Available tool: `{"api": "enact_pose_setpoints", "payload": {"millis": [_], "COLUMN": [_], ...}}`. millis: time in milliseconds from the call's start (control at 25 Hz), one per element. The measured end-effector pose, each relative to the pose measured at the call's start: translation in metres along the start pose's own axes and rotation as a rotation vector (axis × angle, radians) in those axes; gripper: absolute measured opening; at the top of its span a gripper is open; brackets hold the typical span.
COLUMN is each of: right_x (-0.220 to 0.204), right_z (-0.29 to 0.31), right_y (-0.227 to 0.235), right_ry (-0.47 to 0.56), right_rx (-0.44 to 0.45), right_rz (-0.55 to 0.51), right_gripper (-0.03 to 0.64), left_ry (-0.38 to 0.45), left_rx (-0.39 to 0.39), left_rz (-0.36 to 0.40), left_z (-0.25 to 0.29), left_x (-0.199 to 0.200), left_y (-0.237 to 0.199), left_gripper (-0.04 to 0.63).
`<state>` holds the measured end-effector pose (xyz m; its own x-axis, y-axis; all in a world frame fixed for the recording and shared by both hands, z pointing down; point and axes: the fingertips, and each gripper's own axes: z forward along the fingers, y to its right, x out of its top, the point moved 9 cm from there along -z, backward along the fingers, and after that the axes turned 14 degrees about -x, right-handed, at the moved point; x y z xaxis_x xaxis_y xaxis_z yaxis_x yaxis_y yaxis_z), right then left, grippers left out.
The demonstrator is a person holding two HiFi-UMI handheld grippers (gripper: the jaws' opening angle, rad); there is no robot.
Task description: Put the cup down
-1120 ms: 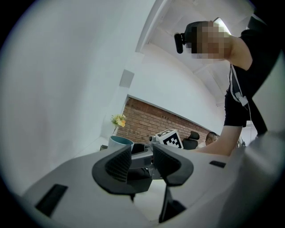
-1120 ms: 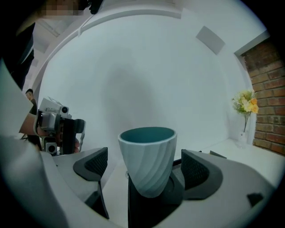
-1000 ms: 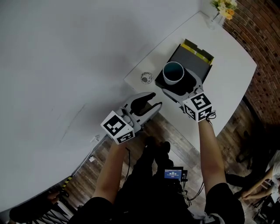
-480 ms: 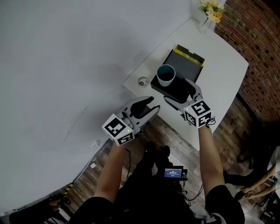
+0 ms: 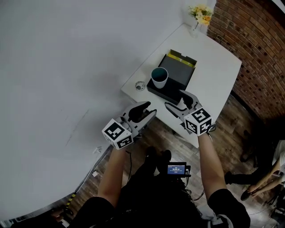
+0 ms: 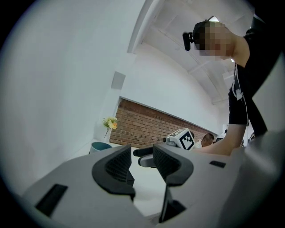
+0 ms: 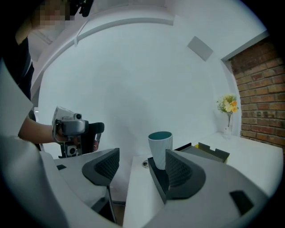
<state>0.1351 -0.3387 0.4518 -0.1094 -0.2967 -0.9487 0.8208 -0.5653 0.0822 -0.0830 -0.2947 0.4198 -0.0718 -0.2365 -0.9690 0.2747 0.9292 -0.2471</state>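
Note:
A white cup with a teal inside stands upright on a black tray on the white table. My right gripper hovers over the table's near edge, a short way back from the cup; its jaws are closing with nothing between them. In the right gripper view the cup stands free beyond my right gripper. To the left, off the table's edge, my left gripper holds nothing. In the left gripper view my left gripper shows a small gap between its pads.
An open dark box with a yellow flap lies behind the cup. A small round object sits near the table's left corner, a flower vase at the far corner. Brick wall at right, white wall at left, wood floor below.
The right gripper has drawn back from the cup toward the table's near edge and its jaws have narrowed. The cup stays standing on the tray. The left gripper barely moved.

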Motion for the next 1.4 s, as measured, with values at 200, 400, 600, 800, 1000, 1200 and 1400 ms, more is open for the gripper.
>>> {"api": "enact_pose_setpoints", "payload": {"millis": [200, 400, 600, 800, 1000, 1200, 1400], "right_x": [0.004, 0.010, 0.012, 0.010, 0.005, 0.000, -0.008], "right_z": [-0.024, -0.051, -0.072, -0.094, -0.114, -0.128, -0.136], "right_y": [-0.008, -0.010, -0.019, -0.030, -0.036, -0.036, -0.037], "right_ry": [0.033, 0.062, 0.087, 0.094, 0.098, 0.102, 0.097], "right_rx": [-0.037, -0.089, -0.120, -0.125, -0.129, -0.142, -0.154], "right_rz": [0.069, 0.140, 0.209, 0.210, 0.226, 0.259, 0.268], "right_gripper": [0.236, 0.138, 0.063, 0.018, 0.014, 0.014, 0.014], "left_ry": [-0.003, -0.002, 0.001, 0.003, 0.002, -0.003, -0.011], "left_rx": [-0.015, -0.019, -0.039, -0.057, -0.074, -0.085, -0.084], "left_rz": [0.007, 0.000, 0.006, 0.009, 0.009, -0.002, -0.014], "left_z": [-0.001, -0.001, -0.001, 0.003, 0.004, 0.003, -0.002], "left_x": [0.002, 0.005, 0.004, 0.003, 0.004, 0.000, -0.005], "left_y": [0.013, 0.028, 0.039, 0.051, 0.065, 0.073, 0.078], "left_gripper": [0.158, 0.158, 0.158, 0.158, 0.158, 0.158, 0.158]}}
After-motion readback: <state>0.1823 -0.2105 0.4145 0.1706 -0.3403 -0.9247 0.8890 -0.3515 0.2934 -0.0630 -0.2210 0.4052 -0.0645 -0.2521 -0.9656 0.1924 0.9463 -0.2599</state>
